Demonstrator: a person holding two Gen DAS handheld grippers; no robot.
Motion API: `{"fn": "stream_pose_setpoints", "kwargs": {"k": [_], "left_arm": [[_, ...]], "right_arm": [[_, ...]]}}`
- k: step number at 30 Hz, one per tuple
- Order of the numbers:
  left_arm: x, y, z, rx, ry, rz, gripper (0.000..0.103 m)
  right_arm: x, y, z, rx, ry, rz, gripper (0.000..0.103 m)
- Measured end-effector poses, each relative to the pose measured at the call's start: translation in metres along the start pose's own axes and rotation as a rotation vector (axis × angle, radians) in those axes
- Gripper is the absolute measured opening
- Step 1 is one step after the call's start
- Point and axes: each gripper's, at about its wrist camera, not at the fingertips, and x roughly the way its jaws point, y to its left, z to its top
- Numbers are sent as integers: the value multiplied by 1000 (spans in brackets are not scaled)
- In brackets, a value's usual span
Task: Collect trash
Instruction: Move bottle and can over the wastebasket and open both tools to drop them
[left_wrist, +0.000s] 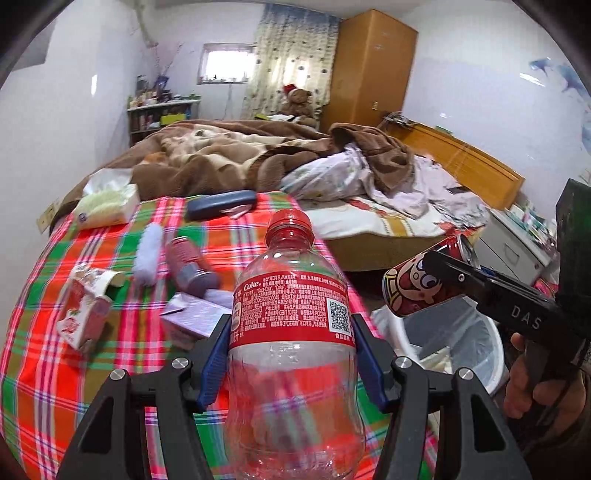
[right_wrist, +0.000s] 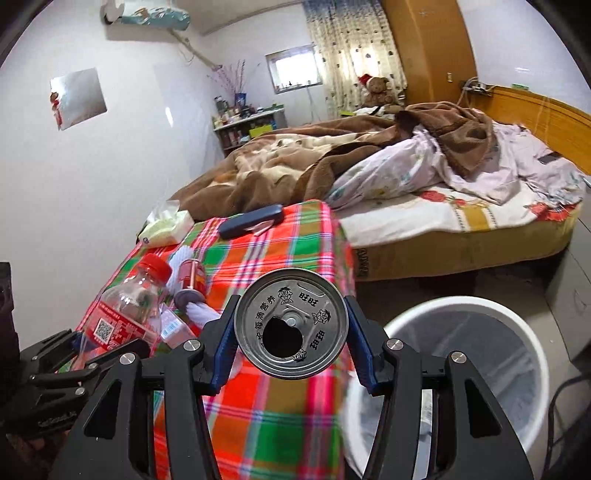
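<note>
The left gripper (left_wrist: 291, 354) has its blue-padded fingers closed around an empty Coke bottle (left_wrist: 291, 332), gripping it at the red label with the cap pointing away from the fingers. The right gripper (right_wrist: 291, 332) is clamped on an opened drink can (right_wrist: 291, 328); its pierced lid faces back toward the wrist camera, and in the left wrist view the can's cartoon-printed side shows above the white trash bin (right_wrist: 517, 332), which sits below and to the right of the right fingers. Neither item is in the bin yet, so the collecting looks only partly done. Some pale scraps already lie inside the bin. Beyond the left fingers, on the plaid cloth (left_wrist: 55, 369), more apparent trash remains: a torn pink carton (left_wrist: 85, 310), a second small can (left_wrist: 188, 266) lying on its side, and a flattened purple wrapper (left_wrist: 192, 317). The tissue pack (left_wrist: 107, 206) and dark case (left_wrist: 221, 203) farther off may not be trash.
</note>
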Motion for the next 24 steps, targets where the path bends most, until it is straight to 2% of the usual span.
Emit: {"fn": "stream_pose_setpoints", "kwargs": {"k": [2,11,22,24], "left_arm": [[0,-16,0,38,-11,2,62],[17,-83,0,124,17,-104,62],[51,-150,-1,194,76,-224,62],[59,-160,-3,212,86,-217,62]], "right_arm": [[-6,-8,-2,7,-7,-15,55],[-30,-48,-10,49,-19,-106,55],[-35,-100,-30,127,43,-210,55],[-33,-106,-32,131,58,-227,55]]}}
